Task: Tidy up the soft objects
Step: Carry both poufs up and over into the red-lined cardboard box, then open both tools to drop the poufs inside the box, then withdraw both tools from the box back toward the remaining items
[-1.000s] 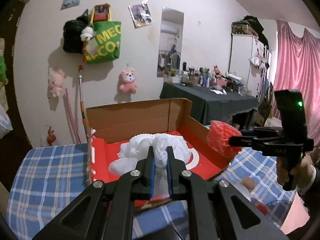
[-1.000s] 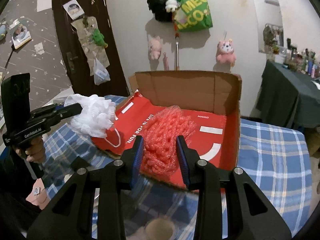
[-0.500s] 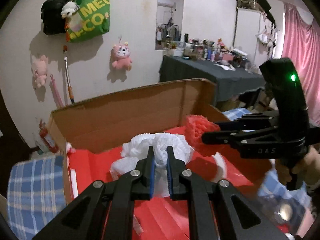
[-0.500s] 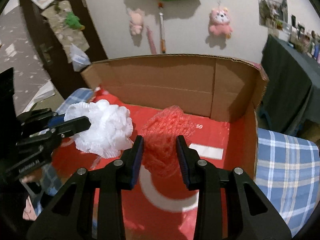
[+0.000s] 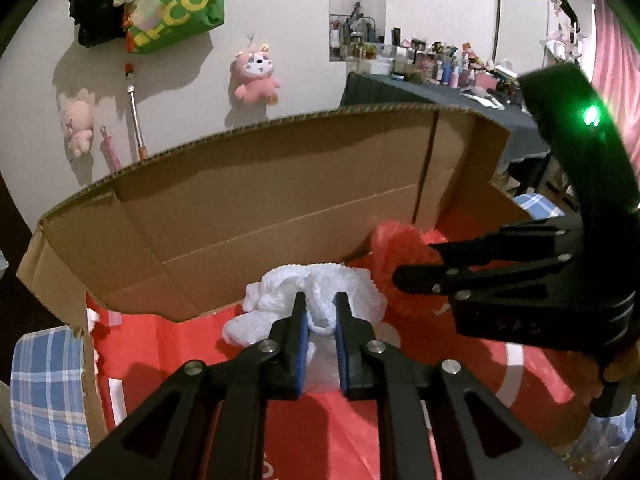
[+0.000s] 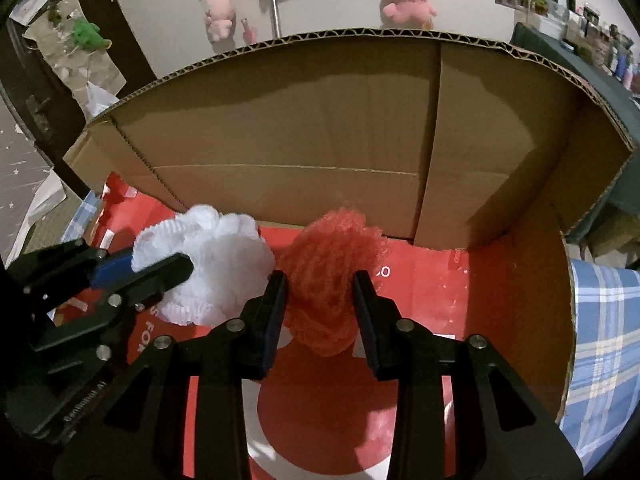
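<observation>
Two grippers are over the cardboard box [image 6: 304, 148] now. My left gripper [image 5: 321, 312] pinches the white mesh puff [image 5: 320, 292] narrowly; my right gripper [image 6: 320, 292] straddles the red mesh puff [image 6: 332, 276], and both sets of jaws are easing apart with the puffs between the pads. Both puffs hang low, side by side, over the box's red lining [image 6: 460, 304] near the back wall. I'd open slowly, let each puff settle, then pull straight back so no mesh snags. A second ago both were outside the box, above the blue plaid cloth [image 6: 600, 340].
</observation>
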`<action>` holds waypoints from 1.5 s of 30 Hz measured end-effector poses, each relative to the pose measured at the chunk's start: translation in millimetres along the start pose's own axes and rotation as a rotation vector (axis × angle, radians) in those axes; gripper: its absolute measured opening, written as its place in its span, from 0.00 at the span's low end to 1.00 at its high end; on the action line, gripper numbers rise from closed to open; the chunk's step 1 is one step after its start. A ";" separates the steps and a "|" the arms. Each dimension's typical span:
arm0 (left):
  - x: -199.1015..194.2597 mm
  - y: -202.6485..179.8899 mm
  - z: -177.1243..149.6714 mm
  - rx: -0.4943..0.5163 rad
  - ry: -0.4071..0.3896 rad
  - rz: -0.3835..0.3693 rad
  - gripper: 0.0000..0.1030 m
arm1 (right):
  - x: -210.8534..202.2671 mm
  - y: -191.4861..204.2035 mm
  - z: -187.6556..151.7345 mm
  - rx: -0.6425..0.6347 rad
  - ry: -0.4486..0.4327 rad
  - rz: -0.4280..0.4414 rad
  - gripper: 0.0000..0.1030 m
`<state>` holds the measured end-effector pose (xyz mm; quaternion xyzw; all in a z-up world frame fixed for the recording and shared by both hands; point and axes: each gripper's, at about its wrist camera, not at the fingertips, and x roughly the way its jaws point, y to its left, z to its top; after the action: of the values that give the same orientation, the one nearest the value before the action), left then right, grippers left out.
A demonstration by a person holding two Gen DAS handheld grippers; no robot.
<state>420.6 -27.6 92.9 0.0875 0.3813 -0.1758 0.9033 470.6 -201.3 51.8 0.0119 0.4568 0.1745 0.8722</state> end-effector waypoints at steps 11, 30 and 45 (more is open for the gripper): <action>-4.4 2.2 -0.2 0.012 0.002 0.001 0.34 | 1.7 -3.5 5.3 0.042 0.021 0.000 0.38; -36.1 14.4 -3.0 -0.037 -0.040 0.054 0.82 | -25.8 -6.8 -1.0 0.093 0.000 -0.026 0.63; -202.4 -14.4 -28.5 -0.157 -0.291 0.070 1.00 | -191.4 54.6 -56.2 -0.003 -0.269 -0.045 0.81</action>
<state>265.3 18.2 218.5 0.0035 0.2560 -0.1246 0.9586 309.7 -218.2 180.6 0.0235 0.3357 0.1527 0.9292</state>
